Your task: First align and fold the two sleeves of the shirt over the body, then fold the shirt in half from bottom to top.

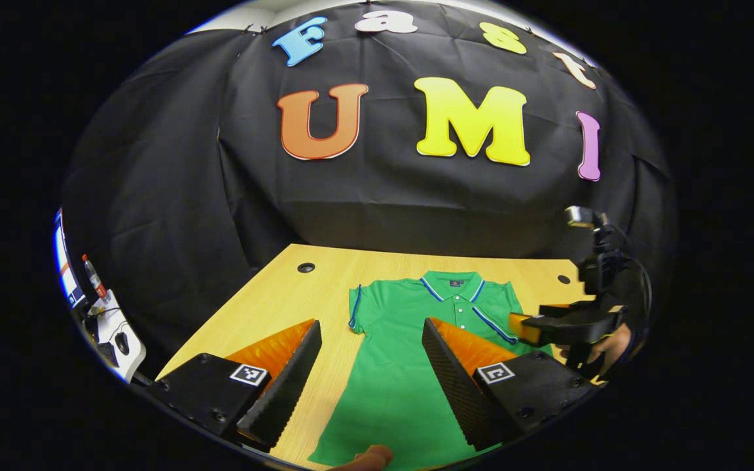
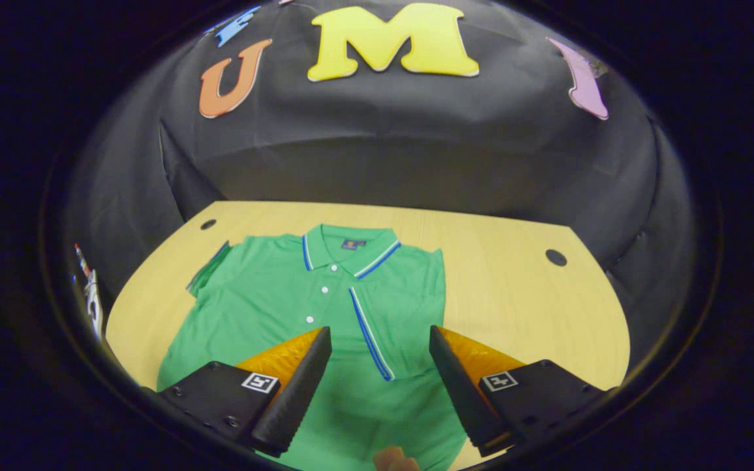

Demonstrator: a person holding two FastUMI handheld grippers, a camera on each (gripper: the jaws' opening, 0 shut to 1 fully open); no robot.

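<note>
Left gripper view: the left gripper (image 1: 370, 353) stands wide open, gripping nothing, above the green polo shirt (image 1: 403, 366), whose left edge lies between its fingers; bare wooden table (image 1: 272, 294) extends left. The right gripper (image 1: 534, 327) hovers right.

Right gripper view: the right gripper, wide open and empty, hangs over the folded sleeve's striped edge (image 2: 370, 327); bare table lies right.

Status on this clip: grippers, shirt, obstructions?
Left gripper open, right gripper open, both empty above shirt. One sleeve folded over body, other out flat. Table unobstructed.

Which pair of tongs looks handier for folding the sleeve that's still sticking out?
Probably the left tongs: they're open, with the green polo shirt's unfolded blue-trimmed sleeve just ahead. The right tongs sit over the opposite side, whose sleeve already lies folded.
</note>
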